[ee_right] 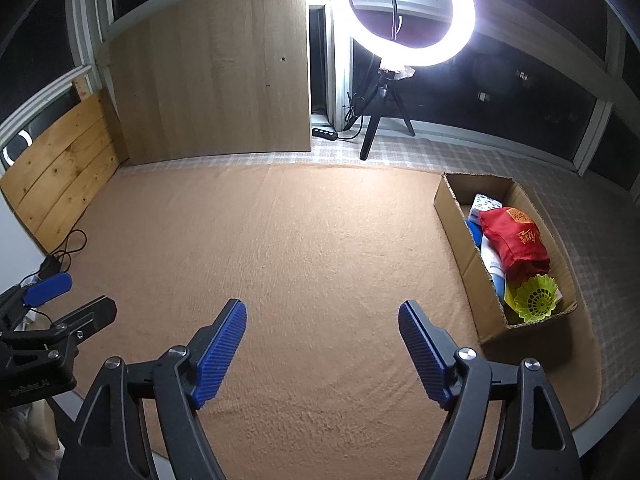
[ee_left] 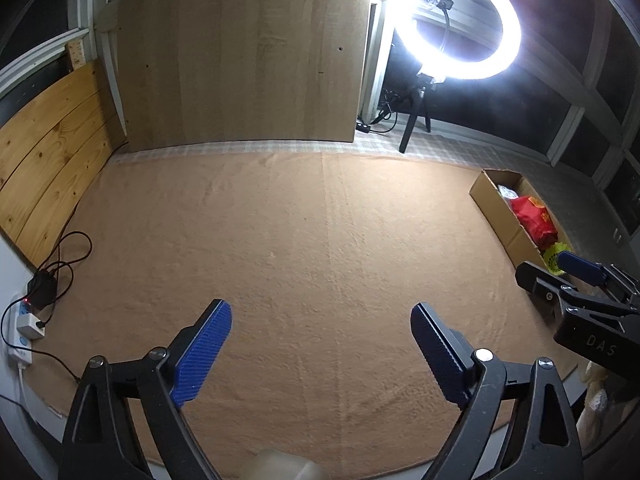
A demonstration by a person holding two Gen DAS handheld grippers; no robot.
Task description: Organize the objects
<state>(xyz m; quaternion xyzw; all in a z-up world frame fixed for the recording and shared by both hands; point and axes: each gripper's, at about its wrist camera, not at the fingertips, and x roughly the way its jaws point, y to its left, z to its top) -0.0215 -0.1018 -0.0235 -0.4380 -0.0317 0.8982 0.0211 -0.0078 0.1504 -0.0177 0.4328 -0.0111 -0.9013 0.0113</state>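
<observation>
A cardboard box (ee_right: 452,204) stands on the right of the tan mat (ee_right: 312,248). It holds a red pouch (ee_right: 514,240), a yellow-green shuttlecock (ee_right: 536,298) and white and blue packets (ee_right: 486,204). The box also shows in the left wrist view (ee_left: 490,196) with the red pouch (ee_left: 534,216). My right gripper (ee_right: 322,312) is open and empty above the mat, left of the box. My left gripper (ee_left: 320,314) is open and empty over the mat's middle. Each gripper shows in the other's view: the right one (ee_left: 560,270), the left one (ee_right: 76,294).
A lit ring light on a tripod (ee_right: 412,12) stands at the back. A large wooden board (ee_right: 216,76) leans at the back, a pine panel (ee_right: 64,176) at the left. A power strip with cables (ee_left: 28,316) lies at the left edge.
</observation>
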